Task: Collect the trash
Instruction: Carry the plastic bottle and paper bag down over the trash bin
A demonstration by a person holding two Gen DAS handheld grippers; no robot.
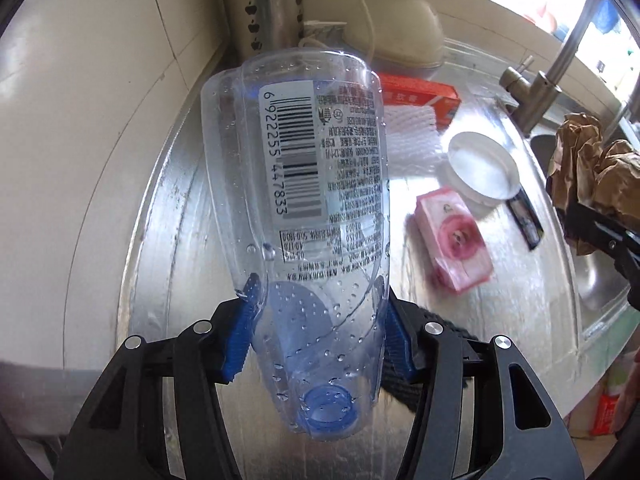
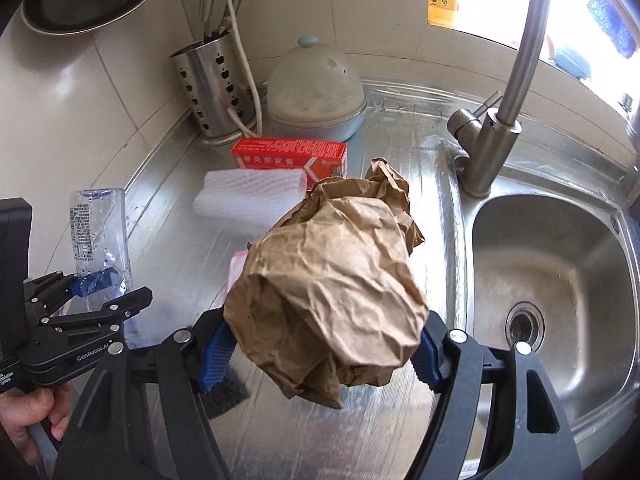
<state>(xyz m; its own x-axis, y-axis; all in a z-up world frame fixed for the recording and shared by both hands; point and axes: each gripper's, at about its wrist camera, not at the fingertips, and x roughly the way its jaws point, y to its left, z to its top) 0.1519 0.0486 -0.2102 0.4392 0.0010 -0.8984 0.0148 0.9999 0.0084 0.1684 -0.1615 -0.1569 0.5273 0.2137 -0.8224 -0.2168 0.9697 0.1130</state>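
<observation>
Both grippers hold trash above the steel counter

Left wrist view: the left gripper (image 1: pixel 316 328) pinches a clear plastic bottle (image 1: pixel 304 176) by its shoulder, blue neck toward the camera; a pink packet (image 1: pixel 454 244), white cup (image 1: pixel 482 170) and red box (image 1: pixel 420 94) lie below. Right wrist view: the right gripper (image 2: pixel 320 352) clamps a crumpled brown paper bag (image 2: pixel 332 276) beside the sink (image 2: pixel 552 264).

The bottle (image 1: pixel 304 184) label's barcode reads 6922255447833; the left tool (image 2: pixel 108 286) reads "GenRoboAI".
</observation>
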